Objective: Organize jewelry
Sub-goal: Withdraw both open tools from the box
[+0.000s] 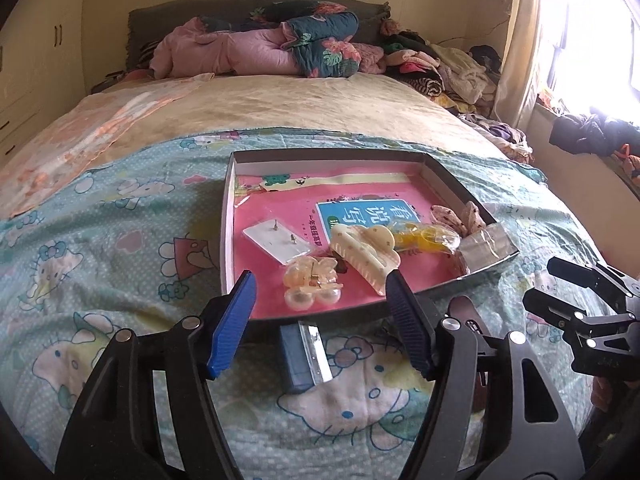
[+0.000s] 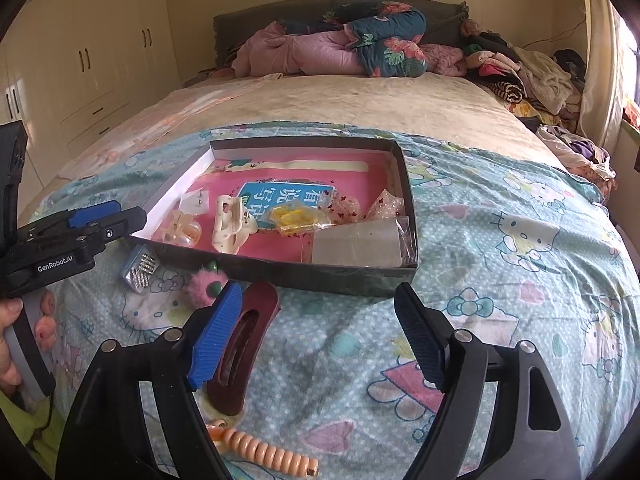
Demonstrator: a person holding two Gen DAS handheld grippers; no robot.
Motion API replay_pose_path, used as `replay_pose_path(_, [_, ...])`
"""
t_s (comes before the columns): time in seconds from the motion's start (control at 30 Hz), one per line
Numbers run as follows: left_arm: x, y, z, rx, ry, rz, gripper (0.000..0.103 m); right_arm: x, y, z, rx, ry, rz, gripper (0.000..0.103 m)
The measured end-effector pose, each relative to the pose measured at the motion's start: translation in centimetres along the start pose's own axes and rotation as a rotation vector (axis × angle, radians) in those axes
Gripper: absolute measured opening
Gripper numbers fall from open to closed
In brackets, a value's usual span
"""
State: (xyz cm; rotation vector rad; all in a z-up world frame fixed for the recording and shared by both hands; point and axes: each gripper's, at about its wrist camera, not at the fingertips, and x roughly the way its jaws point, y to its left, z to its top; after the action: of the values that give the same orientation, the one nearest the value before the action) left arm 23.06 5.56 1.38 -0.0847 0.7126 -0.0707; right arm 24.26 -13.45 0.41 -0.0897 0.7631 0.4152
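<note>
Hidden and cut-off parts around the box on the bed

In the left wrist view the dark red hair clip (image 1: 466,312) shows only as a sliver behind the left gripper (image 1: 322,316), and the right gripper (image 1: 576,300) is cut off by the picture's edge. In the right wrist view the coiled hair tie (image 2: 268,450) runs under the right gripper's frame, the box (image 2: 320,276) wall hides its near floor, and the hand (image 2: 10,344) is cropped.

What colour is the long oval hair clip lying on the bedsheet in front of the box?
The long oval hair clip is dark maroon, clearest in the right wrist view.
</note>
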Motion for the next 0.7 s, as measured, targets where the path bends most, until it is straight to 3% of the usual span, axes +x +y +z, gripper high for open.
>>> replay_pose_path(0.3, [-1.4, -1.7, -1.5, 0.024, -0.004, -0.026, 0.063, -2.1, 0.1, -1.5, -0.008, -0.008, 0.009, 0.077])
replay_pose_path(0.53, [-2.0, -2.5, -2.4, 0.029, 0.000, -0.039, 0.087, -3.2, 0.4, -2.7, -0.027, -0.005, 0.017, 0.077])
replay_pose_path(0.7, [-2.2, -2.9, -3.1, 0.033, 0.006, -0.039, 0.091, -3.6, 0.6, -3.7, -0.032, 0.003, 0.018, 0.077])
